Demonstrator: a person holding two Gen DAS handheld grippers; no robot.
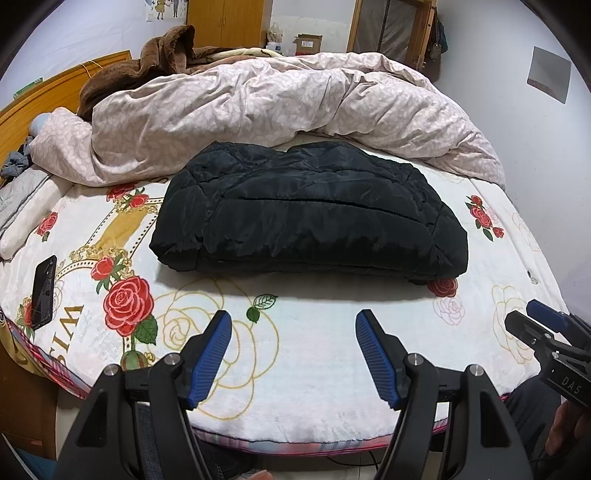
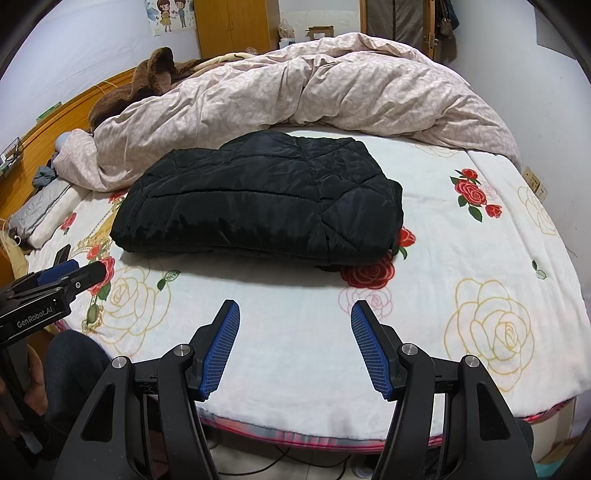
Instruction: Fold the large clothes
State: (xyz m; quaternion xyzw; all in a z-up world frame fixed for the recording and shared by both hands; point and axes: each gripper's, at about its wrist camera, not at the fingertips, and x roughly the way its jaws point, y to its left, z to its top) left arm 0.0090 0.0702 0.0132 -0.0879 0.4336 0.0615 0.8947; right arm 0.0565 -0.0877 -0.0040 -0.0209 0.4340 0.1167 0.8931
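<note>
both jaws stand apart, left gripper (image 1: 293, 325) and right gripper (image 2: 295, 315) holding nothing above the rose-printed white blanket (image 2: 295, 343). folded black quilted jacket (image 1: 306, 214) lies mid-bed; crumpled pink duvet (image 1: 258, 107) behind it, black phone (image 1: 44, 291) at left.

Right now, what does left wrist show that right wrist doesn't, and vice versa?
Only left wrist: the whole phone lying on the bed's left edge, and a grey panel on the right wall.

Only right wrist: a cartoon poster on the back wall and a wall socket past the bed's right side.

Both: the folded black jacket on the rose blanket, the pink duvet bunched behind it, and the left gripper and right gripper open, clear of the jacket.
</note>
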